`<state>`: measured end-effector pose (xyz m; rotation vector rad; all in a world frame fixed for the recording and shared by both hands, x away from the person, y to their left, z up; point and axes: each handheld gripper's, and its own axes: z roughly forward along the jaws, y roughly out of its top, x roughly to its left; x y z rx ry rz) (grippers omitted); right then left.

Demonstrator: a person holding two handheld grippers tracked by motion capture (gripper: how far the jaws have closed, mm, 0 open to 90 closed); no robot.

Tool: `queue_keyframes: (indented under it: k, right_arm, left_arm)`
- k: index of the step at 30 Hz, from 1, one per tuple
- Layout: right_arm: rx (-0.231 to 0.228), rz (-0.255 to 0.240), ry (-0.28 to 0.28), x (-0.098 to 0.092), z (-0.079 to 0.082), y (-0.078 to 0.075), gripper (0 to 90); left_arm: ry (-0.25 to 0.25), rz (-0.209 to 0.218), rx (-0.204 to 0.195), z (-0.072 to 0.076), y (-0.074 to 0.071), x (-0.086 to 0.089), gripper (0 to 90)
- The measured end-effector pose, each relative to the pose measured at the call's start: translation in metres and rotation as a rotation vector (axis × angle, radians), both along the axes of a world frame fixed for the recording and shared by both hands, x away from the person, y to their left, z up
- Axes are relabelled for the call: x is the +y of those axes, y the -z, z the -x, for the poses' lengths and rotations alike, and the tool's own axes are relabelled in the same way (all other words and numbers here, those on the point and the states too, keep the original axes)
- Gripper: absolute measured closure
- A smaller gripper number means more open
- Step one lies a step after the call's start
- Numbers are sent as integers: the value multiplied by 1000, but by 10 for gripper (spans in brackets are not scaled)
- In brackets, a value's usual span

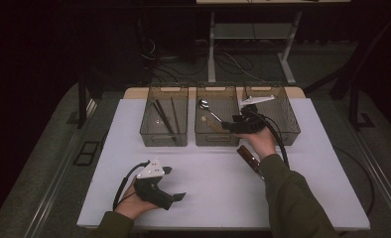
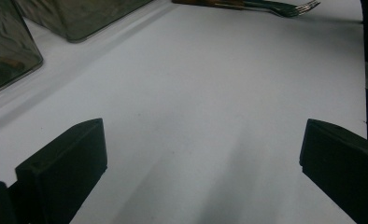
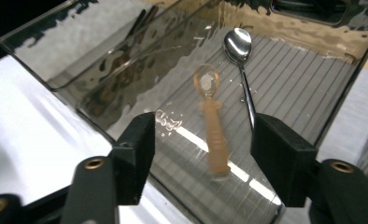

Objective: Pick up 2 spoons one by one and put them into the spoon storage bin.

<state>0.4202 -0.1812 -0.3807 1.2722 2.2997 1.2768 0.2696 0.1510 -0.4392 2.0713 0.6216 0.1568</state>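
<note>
My right gripper hangs over the near end of the middle smoked-plastic bin, its jaws apart. In the right gripper view a pale wooden spoon shows blurred on the ribbed bin floor, between the jaws of my right gripper without touching either pad. Beside it lies a metal spoon. My left gripper rests low at the table's front left. In the left gripper view the jaws of my left gripper stand wide, with bare white table between them.
The left bin holds dark chopsticks. A right bin stands beside the middle one. A fork with a brown handle lies on the white table just under my right forearm; its tines show in the left gripper view.
</note>
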Motion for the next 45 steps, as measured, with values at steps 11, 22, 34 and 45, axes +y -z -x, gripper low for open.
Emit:
queue_keyframes:
  k: [11,22,34,45]
  right_arm:
    - [-44,-22,-42,-20,29,-9,312]
    - [-65,-31,-85,-37,56,0,281]
    - [-71,-37,-88,-58,73,12,272]
    - [-51,14,-83,-70,83,19,272]
  left_arm:
    - [-1,-11,0,-1,1,0,0]
    - [-3,-7,-3,-1,1,0,0]
    - [-2,-6,-5,0,0,2,0]
    - [-3,-4,-9,-3,2,2,0]
